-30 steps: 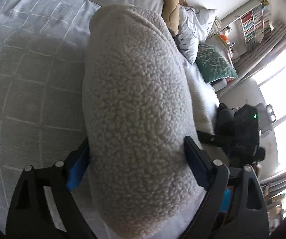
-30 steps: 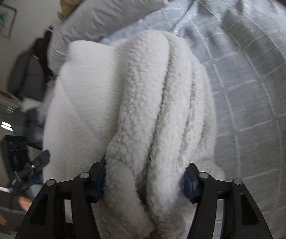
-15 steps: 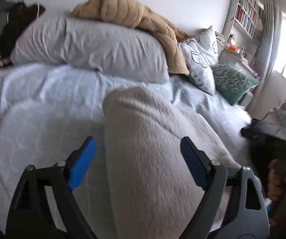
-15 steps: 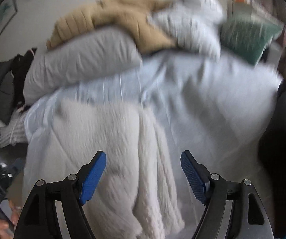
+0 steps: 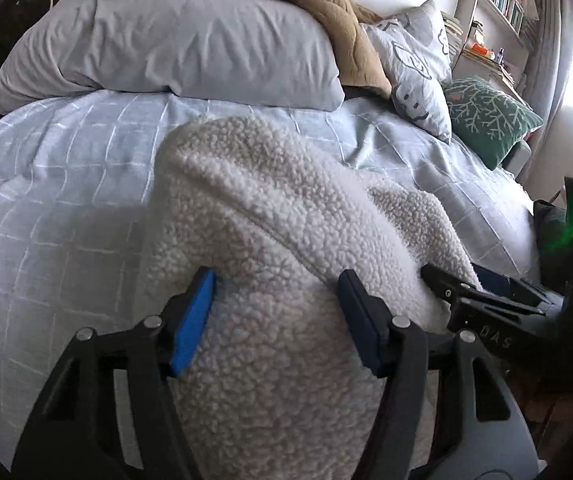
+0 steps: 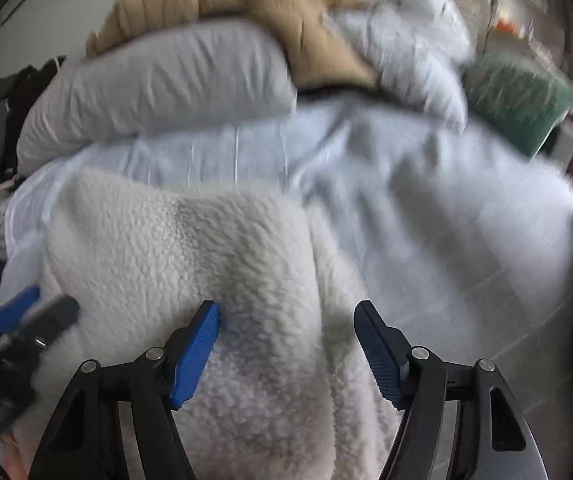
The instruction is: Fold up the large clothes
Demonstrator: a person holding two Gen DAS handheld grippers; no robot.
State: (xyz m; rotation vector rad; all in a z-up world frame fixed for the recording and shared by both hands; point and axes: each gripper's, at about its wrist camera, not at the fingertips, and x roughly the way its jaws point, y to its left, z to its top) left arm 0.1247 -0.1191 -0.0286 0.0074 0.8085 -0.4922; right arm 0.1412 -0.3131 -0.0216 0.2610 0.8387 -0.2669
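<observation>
Left wrist view: the fleece garment [image 5: 270,248] lies bundled on the bed [image 5: 66,184]. My left gripper [image 5: 276,304] is closing around its thick fold; my right gripper [image 6: 286,340] also closes, pads not yet pressing. I should bite deep, both sides evenly.
</observation>
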